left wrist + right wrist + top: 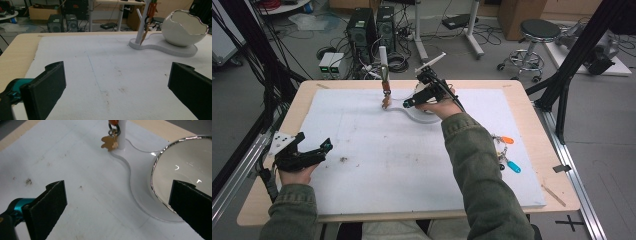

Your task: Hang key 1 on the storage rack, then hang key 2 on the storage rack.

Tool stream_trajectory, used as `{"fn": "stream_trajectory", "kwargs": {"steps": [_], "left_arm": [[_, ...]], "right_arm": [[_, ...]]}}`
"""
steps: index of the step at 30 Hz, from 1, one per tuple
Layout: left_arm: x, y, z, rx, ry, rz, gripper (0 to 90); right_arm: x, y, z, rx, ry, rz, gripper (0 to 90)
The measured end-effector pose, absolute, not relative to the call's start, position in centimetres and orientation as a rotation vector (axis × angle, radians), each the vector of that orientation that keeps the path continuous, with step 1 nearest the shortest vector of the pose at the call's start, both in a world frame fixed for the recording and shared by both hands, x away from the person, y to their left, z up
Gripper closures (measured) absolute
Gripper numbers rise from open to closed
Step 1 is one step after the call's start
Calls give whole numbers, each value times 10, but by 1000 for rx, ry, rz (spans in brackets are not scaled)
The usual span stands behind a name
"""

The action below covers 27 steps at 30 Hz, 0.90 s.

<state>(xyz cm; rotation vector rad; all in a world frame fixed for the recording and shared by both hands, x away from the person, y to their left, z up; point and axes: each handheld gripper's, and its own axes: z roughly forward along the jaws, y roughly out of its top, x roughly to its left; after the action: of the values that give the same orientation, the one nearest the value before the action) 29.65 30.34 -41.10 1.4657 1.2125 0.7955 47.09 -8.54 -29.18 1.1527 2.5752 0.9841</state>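
White cracked-egg ceramic bowl [180,172] sits on the white stand base [132,177], post side opposite; your right gripper [408,104] hangs beside that base, jaws wide, empty. Orange-tagged keyring [110,141] hangs vertical on the post, dead ahead; left gripper [324,148] wide, far

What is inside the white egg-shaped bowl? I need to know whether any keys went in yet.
The part of the bowl interior seen from the right claw is bare glossy white, with no keys. Its near side and bottom lie behind the rim and one jaw, so I cannot tell.
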Motion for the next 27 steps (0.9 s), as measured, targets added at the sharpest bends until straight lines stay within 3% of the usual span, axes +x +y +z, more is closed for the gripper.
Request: {"fn": "stream_trajectory", "kwargs": {"steps": [27], "left_arm": [[298, 302, -412, 1479, 1207, 791, 20]], "right_arm": [[443, -177, -311, 1296, 2461, 1032, 8]]}}
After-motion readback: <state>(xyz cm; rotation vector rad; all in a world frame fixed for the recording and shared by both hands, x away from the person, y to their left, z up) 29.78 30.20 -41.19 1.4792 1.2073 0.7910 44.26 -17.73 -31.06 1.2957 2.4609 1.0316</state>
